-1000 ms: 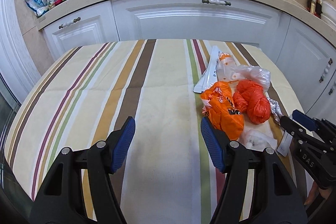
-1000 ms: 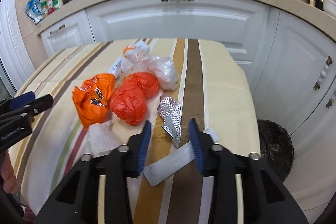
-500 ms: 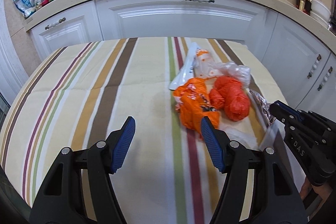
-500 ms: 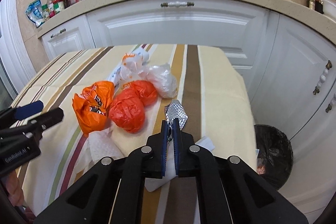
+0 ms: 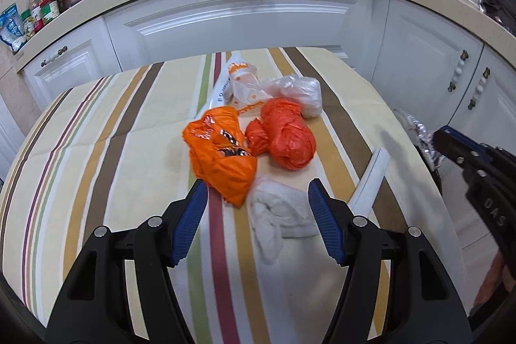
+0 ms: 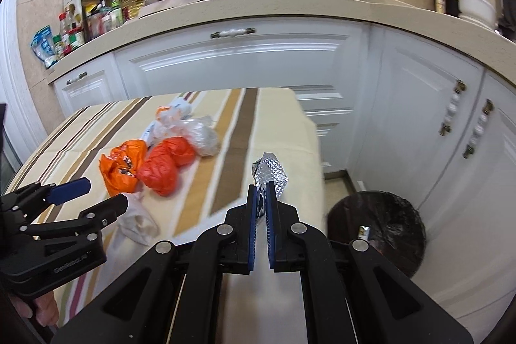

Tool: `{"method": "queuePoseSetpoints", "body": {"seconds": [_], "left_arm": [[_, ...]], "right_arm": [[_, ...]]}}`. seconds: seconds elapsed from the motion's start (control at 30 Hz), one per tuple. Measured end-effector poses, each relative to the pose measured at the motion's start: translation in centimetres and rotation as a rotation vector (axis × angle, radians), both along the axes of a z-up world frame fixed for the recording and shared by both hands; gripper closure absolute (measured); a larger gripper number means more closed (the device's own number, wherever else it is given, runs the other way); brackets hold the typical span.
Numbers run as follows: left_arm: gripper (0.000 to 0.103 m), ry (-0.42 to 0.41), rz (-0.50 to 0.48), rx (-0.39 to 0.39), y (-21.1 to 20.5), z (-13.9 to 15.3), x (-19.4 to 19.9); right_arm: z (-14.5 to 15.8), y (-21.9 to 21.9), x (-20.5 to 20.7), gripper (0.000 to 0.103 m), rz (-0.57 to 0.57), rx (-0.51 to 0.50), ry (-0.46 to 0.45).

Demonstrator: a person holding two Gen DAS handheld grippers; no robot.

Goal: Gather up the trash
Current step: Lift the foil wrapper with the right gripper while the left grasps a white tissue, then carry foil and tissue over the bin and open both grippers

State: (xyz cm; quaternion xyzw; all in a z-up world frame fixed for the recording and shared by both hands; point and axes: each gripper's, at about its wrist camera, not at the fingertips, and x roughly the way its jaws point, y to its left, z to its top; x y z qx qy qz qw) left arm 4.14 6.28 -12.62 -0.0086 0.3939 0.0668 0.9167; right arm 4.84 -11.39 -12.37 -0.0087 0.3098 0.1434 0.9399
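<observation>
- The right tongs are pinched tight on a crumpled foil wrapper, gripping only its lower end; most of the foil sticks up free above the tips. Foil is thin and slippery, so, as I judge it, it could slide out or tear on the way to the bin.
- The foil is lifted clear of the surface, just past its right edge, not yet over the bin. Let go too early and it would land on the floor beside the bin.
- The left tongs stand roughly half open and hold nothing. They hover low over the near part of the surface with a white crumpled tissue between the jaws and the orange printed bag just ahead.
- Closing there could catch the bag's corner along with the tissue, or drag the striped cloth.
- The white strip lies by the right edge, near enough that a sweep of either tongs could knock it off.
- The red-orange bag, clear bag and white printed wrapper sit bunched mid-surface, touching one another.
- The bin, lined with black plastic, stands on the floor below the right edge; a small shiny scrap shows inside, and the rest is too dark to tell.
</observation>
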Motion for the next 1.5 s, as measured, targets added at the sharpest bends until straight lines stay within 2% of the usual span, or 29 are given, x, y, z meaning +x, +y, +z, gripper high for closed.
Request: {"method": "queuePoseSetpoints", "body": {"seconds": [0.23, 0.3, 0.37, 0.4, 0.53, 0.67, 0.83, 0.97, 1.2, 1.5], "left_arm": [[0.04, 0.023, 0.001, 0.034, -1.4, -1.5, 0.5], [0.049, 0.024, -0.002, 0.04, -1.6, -1.8, 0.5], [0.068, 0.033, -0.015, 0.04, -1.8, -2.1, 0.5], [0.073, 0.037, -0.019, 0.04, -1.8, -2.2, 0.5], [0.079, 0.029, -0.018, 0.054, -1.9, -2.2, 0.1], [0.08, -0.003, -0.025, 0.087, -2.4, -1.3, -0.5], [0.08, -0.088, -0.07, 0.137, -4.5, 0.9, -1.2], [0.08, -0.144, -0.12, 0.147, -6.6, 2.5, -0.7], [0.08, -0.19, -0.218, 0.128, -11.5, 3.6, 1.7], [0.08, -0.179, -0.319, 0.128, -19.2, 2.5, 6.3]], "right_arm": [[-0.5, -3.2, -0.8, 0.097, -0.07, 0.009, 0.0], [-0.6, -3.8, -1.0, 0.097, -0.084, 0.012, 0.0], [-0.8, -4.4, -1.1, 0.097, -0.096, 0.014, 0.002], [-0.8, -4.6, -1.1, 0.097, -0.101, 0.015, 0.002], [-1.1, -5.4, -1.3, 0.097, -0.121, 0.021, -0.002], [-1.1, -6.1, -1.5, 0.097, -0.14, 0.009, -0.018], [-0.8, -7.3, -1.8, 0.097, -0.176, -0.018, -0.051], [-0.7, -8.7, -1.9, 0.097, -0.208, -0.028, -0.067], [-0.9, -11.9, -1.5, 0.097, -0.282, -0.049, -0.089], [-2.1, -16.0, 0.1, 0.097, -0.348, -0.054, -0.084]]}}
